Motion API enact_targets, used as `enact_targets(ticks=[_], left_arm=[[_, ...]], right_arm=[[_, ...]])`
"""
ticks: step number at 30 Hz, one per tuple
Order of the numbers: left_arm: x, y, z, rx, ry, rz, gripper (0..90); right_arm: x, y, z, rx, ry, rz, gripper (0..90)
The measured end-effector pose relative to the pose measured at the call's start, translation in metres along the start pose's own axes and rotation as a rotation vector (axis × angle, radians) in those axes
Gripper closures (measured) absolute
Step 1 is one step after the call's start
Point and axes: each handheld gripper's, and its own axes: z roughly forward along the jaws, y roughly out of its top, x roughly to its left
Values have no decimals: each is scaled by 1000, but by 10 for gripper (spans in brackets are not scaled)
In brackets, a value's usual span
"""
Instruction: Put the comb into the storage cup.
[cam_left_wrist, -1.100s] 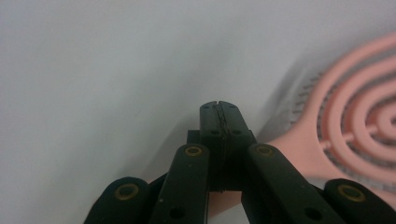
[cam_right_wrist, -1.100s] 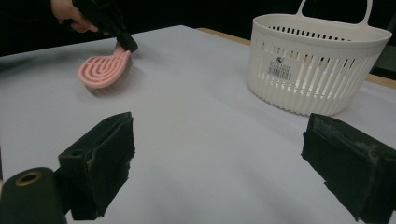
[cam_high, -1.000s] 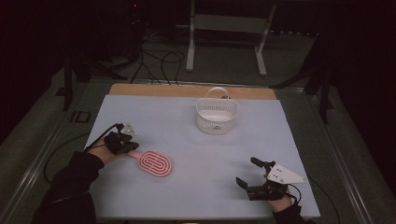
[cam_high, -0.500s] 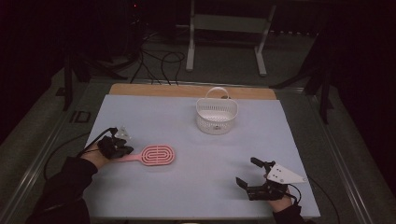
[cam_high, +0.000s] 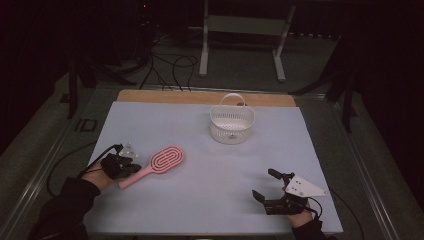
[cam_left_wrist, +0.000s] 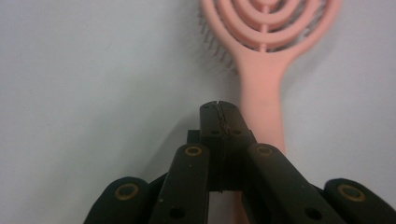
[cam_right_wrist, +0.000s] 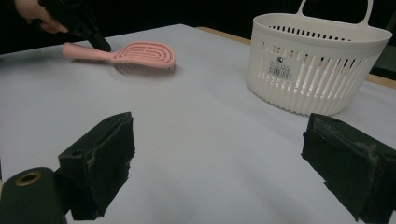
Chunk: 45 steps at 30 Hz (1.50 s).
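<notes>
A pink hairbrush (cam_high: 165, 160) lies bristles down at the left of the pale mat, head toward the far right, handle toward the near left. My left gripper (cam_high: 134, 168) is shut with nothing between its jaws, and its tip rests against the left side of the brush handle. The left gripper view has the closed jaws (cam_left_wrist: 219, 109) beside the handle of the brush (cam_left_wrist: 264, 70). My right gripper (cam_high: 264, 183) lies open near the front right edge, apart from everything. Its view looks between its wide jaws (cam_right_wrist: 224, 158) at the brush (cam_right_wrist: 140, 53) and the left gripper (cam_right_wrist: 77, 21).
A white slotted basket (cam_high: 231, 125) with a handle stands at the back middle of the mat (cam_high: 200, 205), also in the right gripper view (cam_right_wrist: 317, 70). A wooden strip (cam_high: 200, 97) runs along the far edge. Cables and a stand's legs lie on the floor beyond.
The brush has swung round on the mat: its head has turned away from me and its handle end has come nearer. My left gripper has slid toward me along with the handle. The right gripper has kept still.
</notes>
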Motion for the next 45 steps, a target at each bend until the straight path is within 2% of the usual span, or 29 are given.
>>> enact_targets(ticks=[9, 11, 15, 20, 22, 27, 33, 35, 36, 37, 38, 41, 43, 45], left_arm=[[-12, -2, -3, 0, -22, 14, 900], [-19, -2, -4, 0, -33, 21, 900], [-22, -2, -4, 3, -32, 29, 900], [-23, -3, -4, 11, -25, 16, 900], [-21, -4, -6, 13, -21, -12, 900], [-20, -5, -9, 11, -30, -36, 900], [-22, -5, -15, -9, -37, -88, 900], [-25, -2, -19, -7, -33, -121, 900], [-25, -2, -19, -7, -33, -121, 900], [-26, 1, -22, -4, -30, -143, 900], [-26, 1, -22, -4, -30, -143, 900], [-31, 8, -31, -25, -42, -189, 899], [-32, 10, -33, -28, -42, -195, 876], [-35, 14, -36, -16, -35, -229, 856]], right_arm=[[0, 0, 0, 4, 0, -1, 91], [0, 0, 0, 2, 1, 2, 91], [0, 0, 0, 2, 1, -4, 91], [1, 0, 1, 5, 1, -3, 91], [0, 0, 1, 4, -1, -1, 91], [0, 0, 0, 4, -2, -2, 91], [0, 0, 0, 4, -4, -1, 91], [0, 0, 1, 7, -2, -2, 91], [0, 0, 1, 7, -2, -2, 91], [0, 0, 1, 5, -4, -4, 91], [0, 0, 1, 5, -4, -4, 91], [0, 0, 1, 8, -6, -2, 91], [0, 0, 1, 6, -7, -4, 91], [0, 0, 1, 7, -6, -2, 91]])
